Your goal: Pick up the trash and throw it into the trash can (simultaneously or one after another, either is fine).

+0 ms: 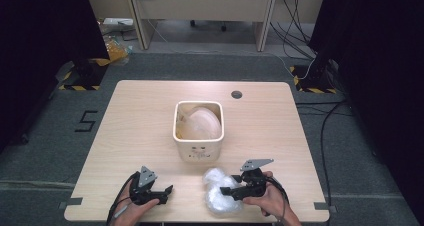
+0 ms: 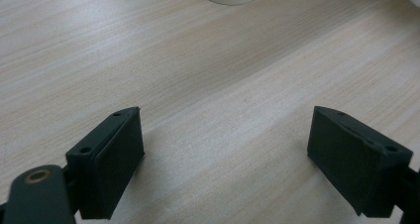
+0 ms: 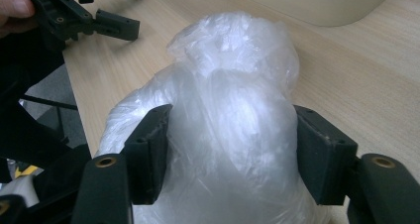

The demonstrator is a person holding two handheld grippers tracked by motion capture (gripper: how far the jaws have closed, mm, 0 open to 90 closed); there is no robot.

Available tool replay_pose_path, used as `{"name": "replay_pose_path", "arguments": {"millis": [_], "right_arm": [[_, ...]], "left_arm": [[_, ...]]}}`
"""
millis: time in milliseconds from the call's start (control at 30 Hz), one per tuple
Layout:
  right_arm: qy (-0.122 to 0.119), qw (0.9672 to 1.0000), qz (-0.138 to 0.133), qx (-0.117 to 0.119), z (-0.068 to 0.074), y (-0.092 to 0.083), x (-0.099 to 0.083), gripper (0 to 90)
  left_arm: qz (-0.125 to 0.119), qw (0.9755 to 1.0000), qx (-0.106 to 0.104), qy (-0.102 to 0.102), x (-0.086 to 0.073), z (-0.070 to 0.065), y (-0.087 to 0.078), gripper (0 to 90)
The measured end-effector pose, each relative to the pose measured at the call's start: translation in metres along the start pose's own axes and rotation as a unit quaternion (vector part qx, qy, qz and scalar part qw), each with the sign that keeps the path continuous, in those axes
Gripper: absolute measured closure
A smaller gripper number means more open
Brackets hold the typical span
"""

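Looked like a lab recording bay: black curtains (image 1: 40,31) left and right, hazard-taped stand feet (image 1: 79,81), trailing floor cables (image 1: 327,121), grey carpet (image 1: 45,151).

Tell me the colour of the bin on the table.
Cream-white bin, seen best in the high view.

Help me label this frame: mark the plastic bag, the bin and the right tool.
plastic bag (image 3: 233,110), right gripper view, crumpled middle.
bin (image 1: 198,153), high view, front wall.
right tool (image 3: 233,154), right gripper view, midway between its jaws.

Soft even overhead light, dark edges, slight blur.
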State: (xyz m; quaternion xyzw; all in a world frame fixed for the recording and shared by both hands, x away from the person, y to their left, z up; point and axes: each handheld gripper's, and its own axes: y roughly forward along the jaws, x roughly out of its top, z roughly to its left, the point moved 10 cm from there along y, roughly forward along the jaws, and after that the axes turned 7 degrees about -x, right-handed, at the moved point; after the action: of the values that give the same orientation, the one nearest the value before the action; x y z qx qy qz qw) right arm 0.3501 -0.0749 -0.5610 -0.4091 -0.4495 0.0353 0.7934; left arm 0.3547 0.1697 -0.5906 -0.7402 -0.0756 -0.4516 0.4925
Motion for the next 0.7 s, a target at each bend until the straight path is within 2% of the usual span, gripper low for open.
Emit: {"name": "replay_pose_path", "arguments": {"millis": [233,333,700], "right_arm": [[-0.006,0.9999,-0.006,-0.006,0.002,-0.004,0.002,53.0],[-0.016,0.9998,-0.012,-0.007,0.005,-0.006,0.005,57.5],[-0.017,0.9987,-0.046,-0.007,0.006,-0.028,0.023,59.6]], "left_arm": [[0.000,1.0000,0.000,-0.001,0.000,0.000,0.000,13.3],[0.000,1.0000,0.000,-0.001,0.000,0.000,0.000,13.3],[0.000,1.0000,0.001,-0.001,0.000,0.000,0.000,13.3]]}}
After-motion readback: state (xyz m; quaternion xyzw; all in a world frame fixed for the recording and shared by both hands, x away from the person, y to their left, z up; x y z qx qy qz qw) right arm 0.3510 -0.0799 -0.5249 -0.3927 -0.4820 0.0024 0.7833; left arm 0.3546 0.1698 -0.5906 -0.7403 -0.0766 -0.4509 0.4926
